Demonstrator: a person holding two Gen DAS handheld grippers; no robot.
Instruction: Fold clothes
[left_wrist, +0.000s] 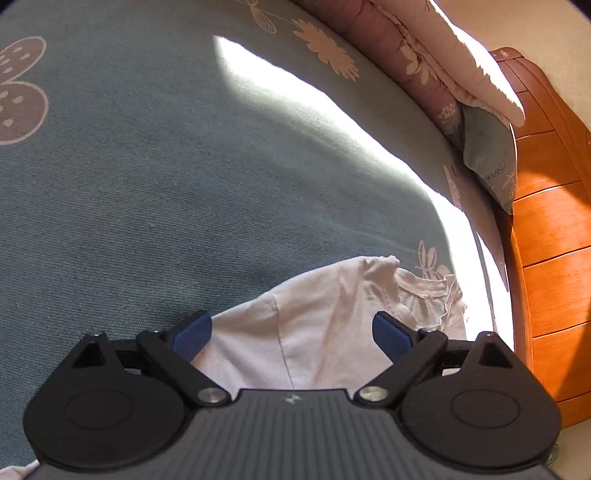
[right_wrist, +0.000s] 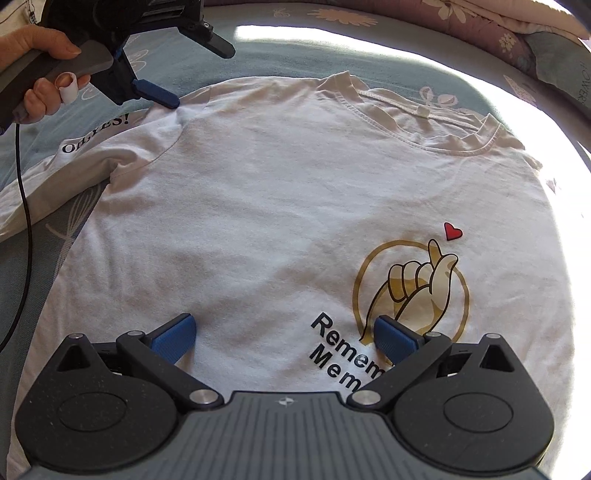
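A bed fills most of both views, covered in a blue-grey sheet with pale flower prints. A bright band of sunlight crosses it. Pillows are piled along its far edge against an orange wooden headboard.

Wide open bedspread stretches left of the t-shirt; pillows and wooden headboard wall off the far side.

A blue-grey bedspread with pale flower prints is spread over the bed — pillows are stacked beside an orange wooden headboard, partly sunlit.
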